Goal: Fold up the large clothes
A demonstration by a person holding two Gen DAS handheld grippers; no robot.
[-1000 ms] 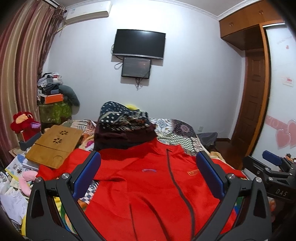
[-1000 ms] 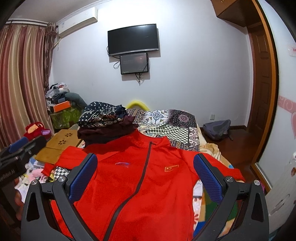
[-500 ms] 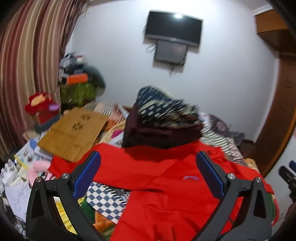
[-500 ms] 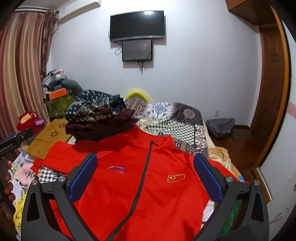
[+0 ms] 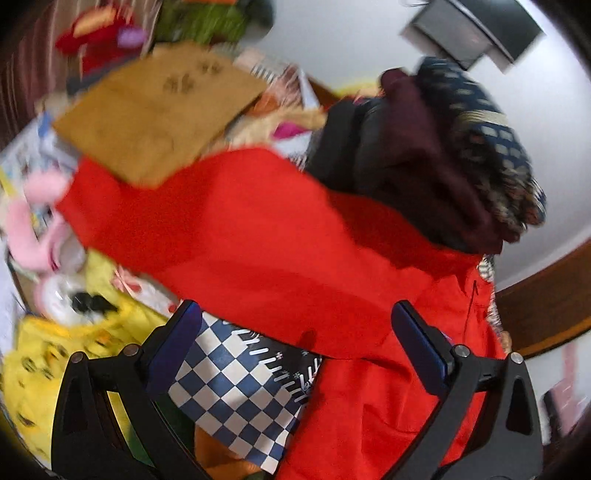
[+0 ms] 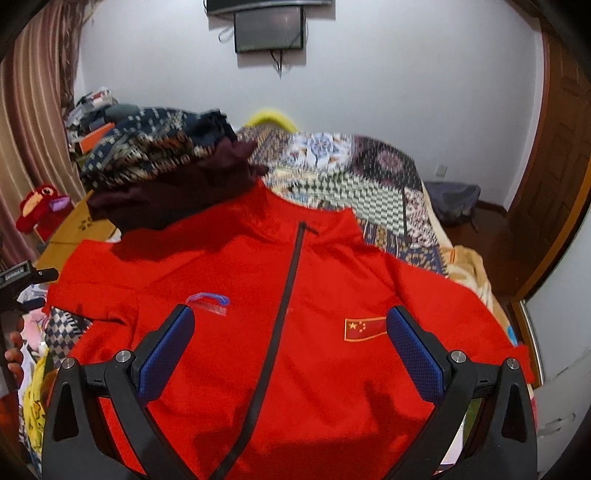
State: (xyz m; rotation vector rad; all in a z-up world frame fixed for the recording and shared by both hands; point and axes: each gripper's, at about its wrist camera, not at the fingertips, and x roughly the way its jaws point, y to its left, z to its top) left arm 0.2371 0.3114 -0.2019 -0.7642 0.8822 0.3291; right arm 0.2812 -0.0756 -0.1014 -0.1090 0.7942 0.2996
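While the red jacket (image 6: 295, 332) lies spread on the bed (image 6: 369, 184), my left gripper (image 5: 295, 332) and right gripper (image 6: 288, 339) hang above it, both wide apart, holding nothing.

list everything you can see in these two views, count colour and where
red zip-front jacket: 1, red with dark zipper, spread flat on the bed
stack of folded dark clothes: 1 pile, navy patterned over maroon, beyond the jacket's collar
patchwork patterned bedspread: 1, multicolour, covering the bed
wooden lap tray: 1, tan, at the sleeve end
red plush toy: 1, red, by the curtain
striped curtain: 1, brown, left wall
wall screens: 2, black, far wall
grey bag: 1, floor by the door
left gripper: 1, black with blue pads, open over the sleeve
right gripper: 1, black with blue pads, open over the chest
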